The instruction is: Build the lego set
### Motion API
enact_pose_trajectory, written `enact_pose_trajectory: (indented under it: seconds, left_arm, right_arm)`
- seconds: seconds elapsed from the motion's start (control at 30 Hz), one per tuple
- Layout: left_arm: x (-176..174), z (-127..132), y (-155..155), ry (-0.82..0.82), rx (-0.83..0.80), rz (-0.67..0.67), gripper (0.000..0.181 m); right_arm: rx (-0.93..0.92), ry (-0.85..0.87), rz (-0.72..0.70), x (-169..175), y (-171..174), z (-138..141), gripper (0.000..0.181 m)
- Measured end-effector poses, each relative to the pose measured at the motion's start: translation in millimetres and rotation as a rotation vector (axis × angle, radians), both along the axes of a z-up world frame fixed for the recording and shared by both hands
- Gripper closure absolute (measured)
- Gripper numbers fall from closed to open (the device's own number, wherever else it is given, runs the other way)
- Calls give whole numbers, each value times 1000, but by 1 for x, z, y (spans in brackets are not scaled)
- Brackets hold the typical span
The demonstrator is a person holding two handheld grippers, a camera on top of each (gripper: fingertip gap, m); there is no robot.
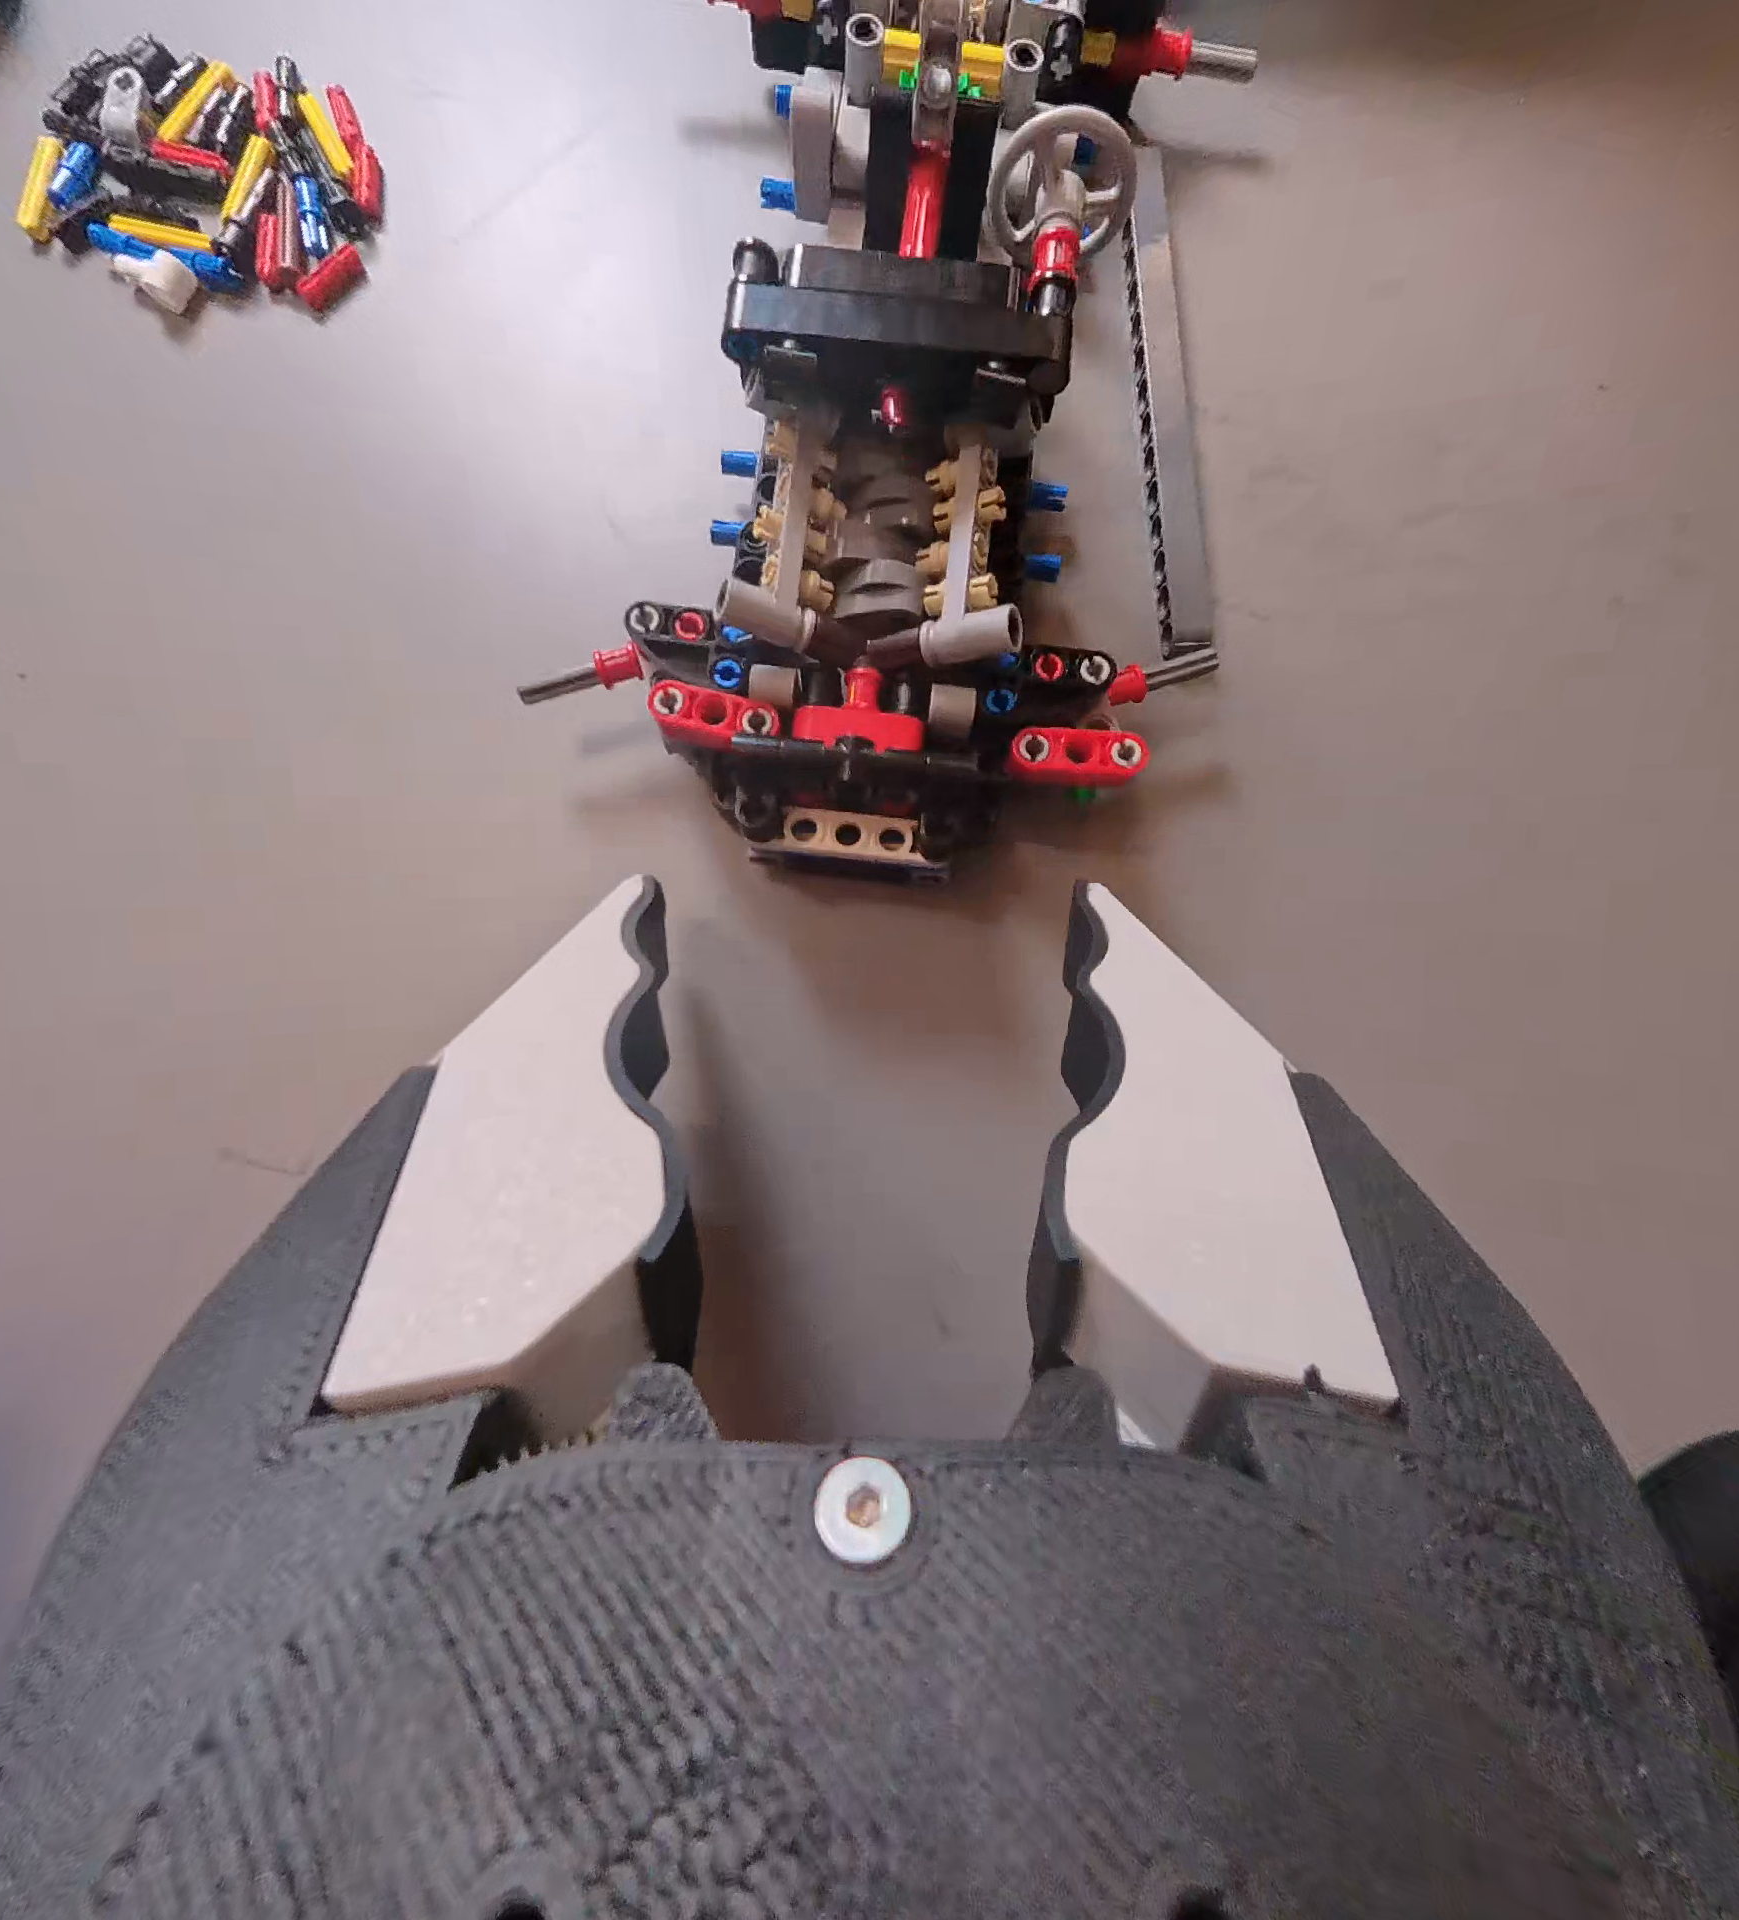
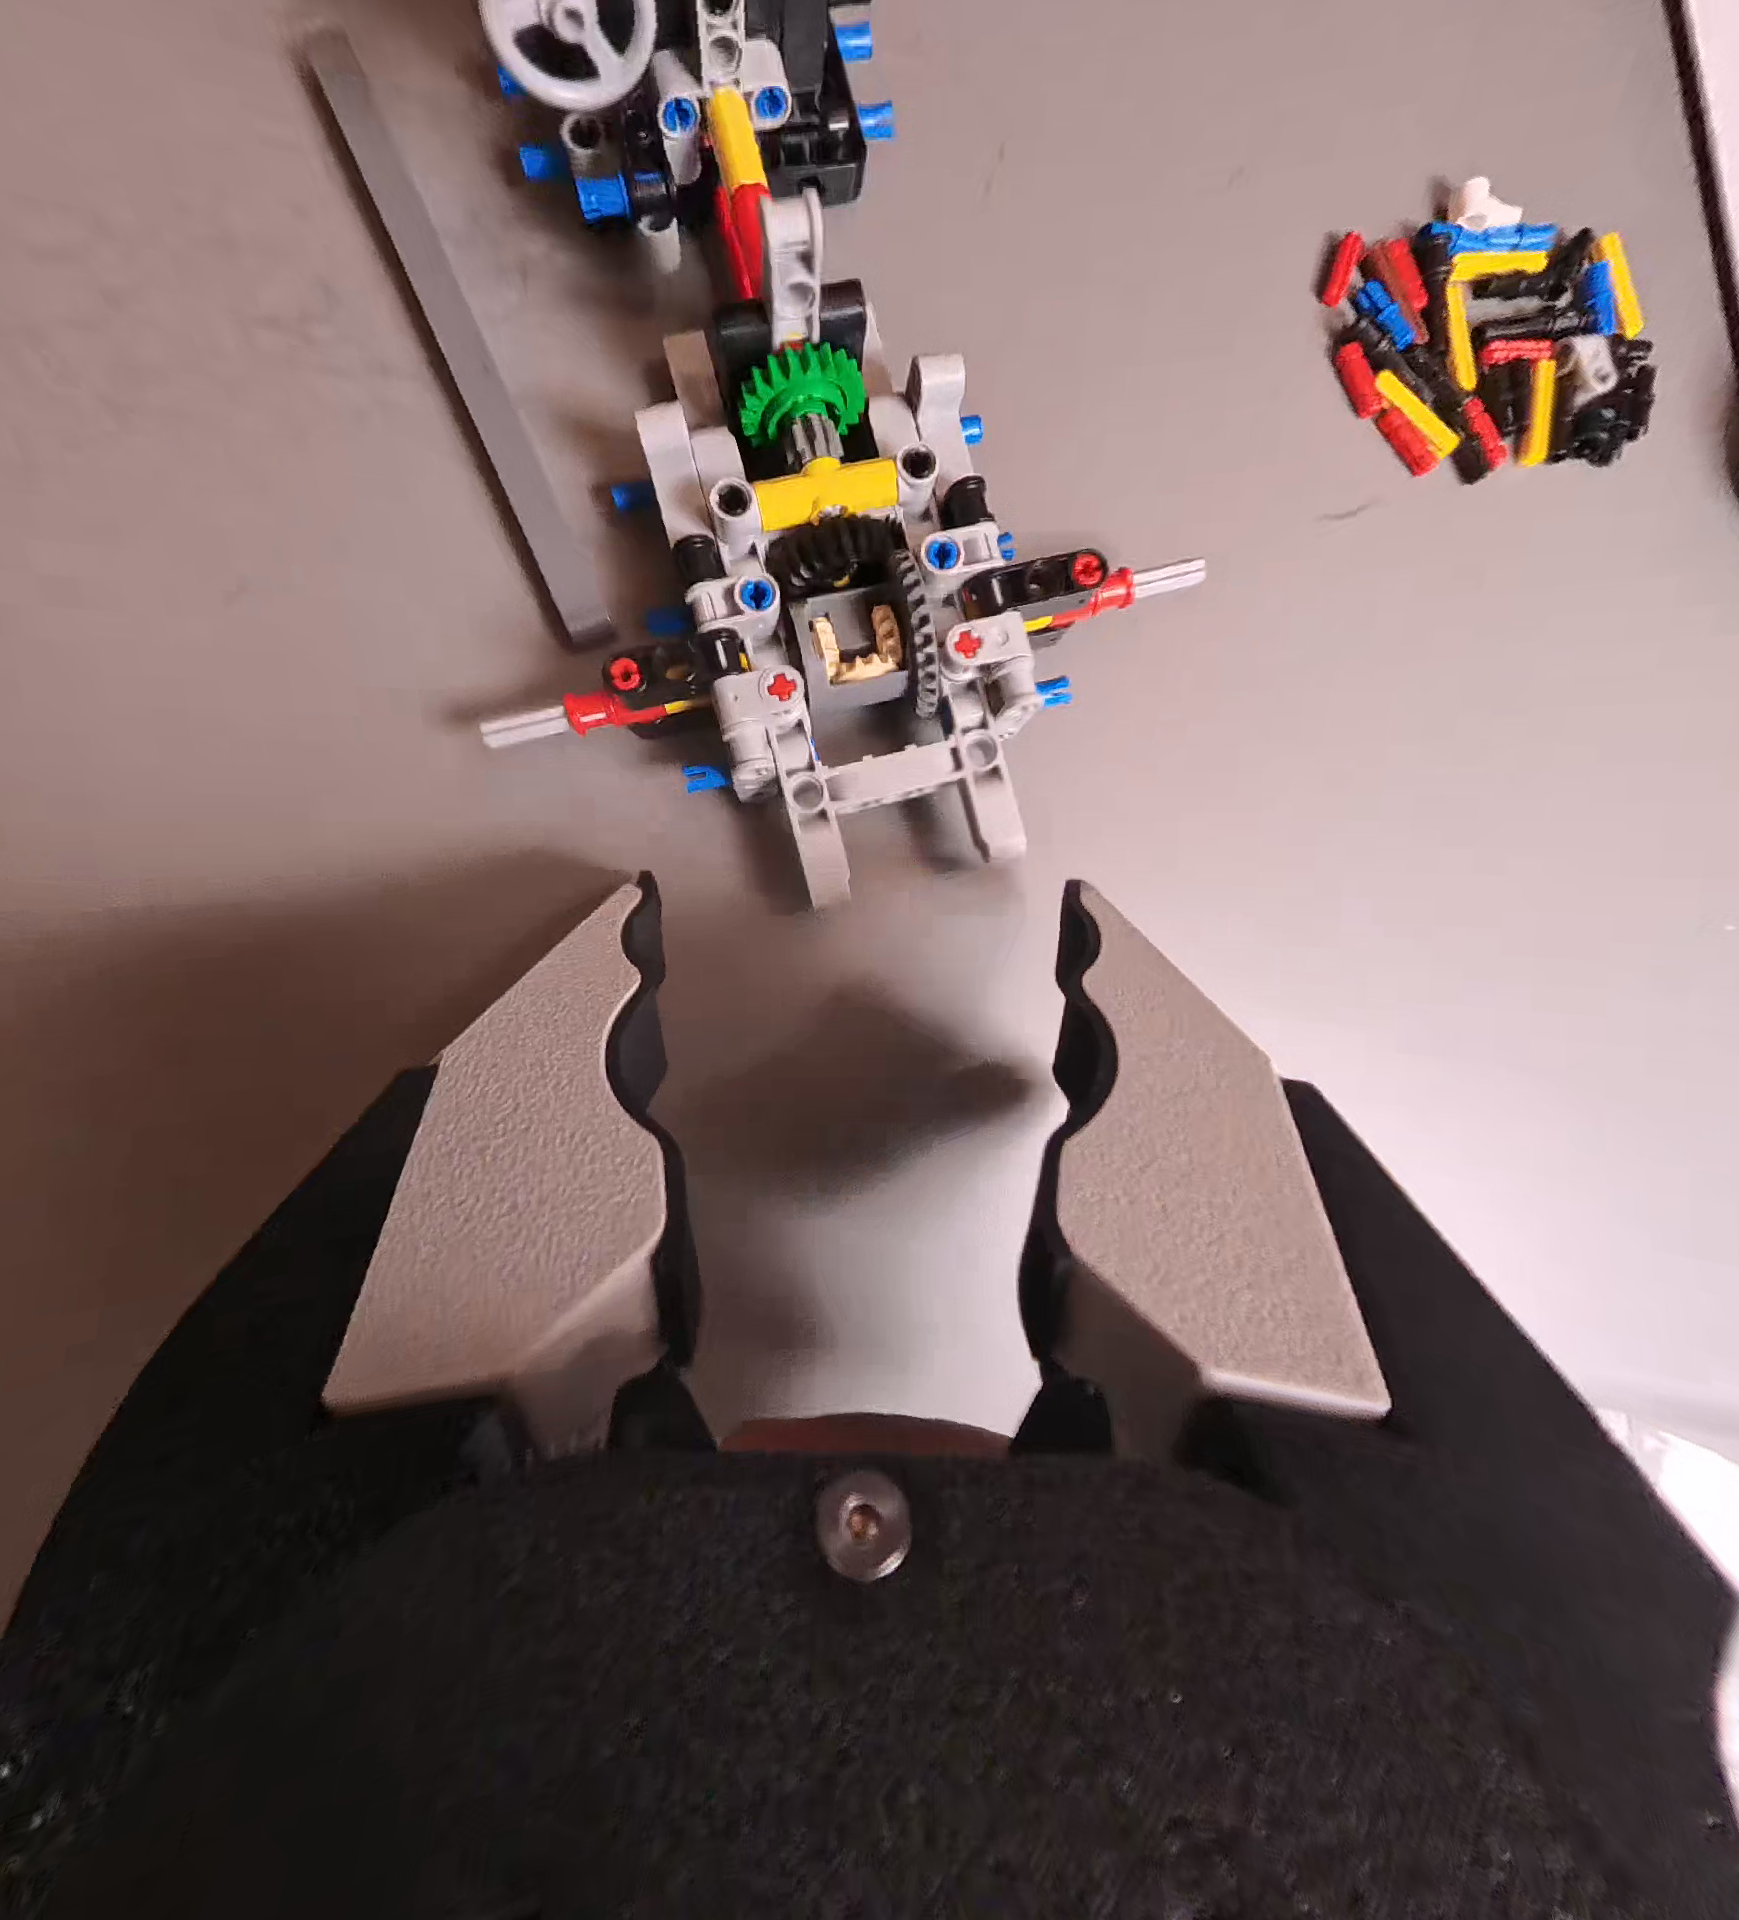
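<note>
1. Plainly, the left hand-held gripper point(image 1: 863, 891) hangs above the grey worktop point(image 1: 325, 727) with its jaws spread wide and nothing between them.
2. Just ahead of its fingertips lies the lego chassis point(image 1: 896, 540), a long, partly built model stretching away from the camera.
3. At the chassis's near end sit red beams, a tan holed beam and two grey axles with red bushes sticking out sideways; in the middle is an engine block with tan pistons.
4. Farther along it, a grey steering wheel point(image 1: 1062, 187) stands tilted on the right side of the model.
5. A long grey beam point(image 1: 1171, 457) lies flat on the worktop just beside the chassis's right flank.
6. A pile of loose pieces point(image 1: 205, 171), red, yellow, blue, black and white pins and axles, rests well apart toward the far left of the left wrist view.
7. The right hand-held gripper point(image 2: 854, 891) is likewise released, jaws wide apart and empty, hovering over the worktop point(image 2: 1364, 831).
8. It faces the other end of the lego chassis point(image 2: 834, 623), where a light grey frame holds a green gear point(image 2: 792, 390), a yellow beam, a black gear and a differential with tan gears.
9. In this view the long grey beam point(image 2: 460, 343) lies left of the model, and the pile of loose pieces point(image 2: 1488, 348) sits far right.
</note>
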State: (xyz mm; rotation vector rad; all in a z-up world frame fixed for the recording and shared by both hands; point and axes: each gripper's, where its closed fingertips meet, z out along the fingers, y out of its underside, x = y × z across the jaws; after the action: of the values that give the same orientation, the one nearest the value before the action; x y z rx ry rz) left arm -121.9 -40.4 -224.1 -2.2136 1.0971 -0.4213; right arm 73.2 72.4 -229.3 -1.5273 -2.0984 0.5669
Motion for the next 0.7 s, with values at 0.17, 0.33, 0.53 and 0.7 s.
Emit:
enact_pose_trajectory:
  seconds: [0.17,0.33,0.53,0.7]
  left_arm:
    - [17,1,15,-56,41,-42,120]
    - [5,1,41,-73,57,-10,127]
    - [-25,2,89,-77,64,74,132]
    - [-29,2,102,-51,76,73,132]
  right_arm:
    - [-15,67,7,-10,2,0,133]
    - [-13,73,5,-23,29,0,139]
    - [-21,47,-15,-51,77,0,139]
    - [-19,32,-12,-55,92,-1,139]
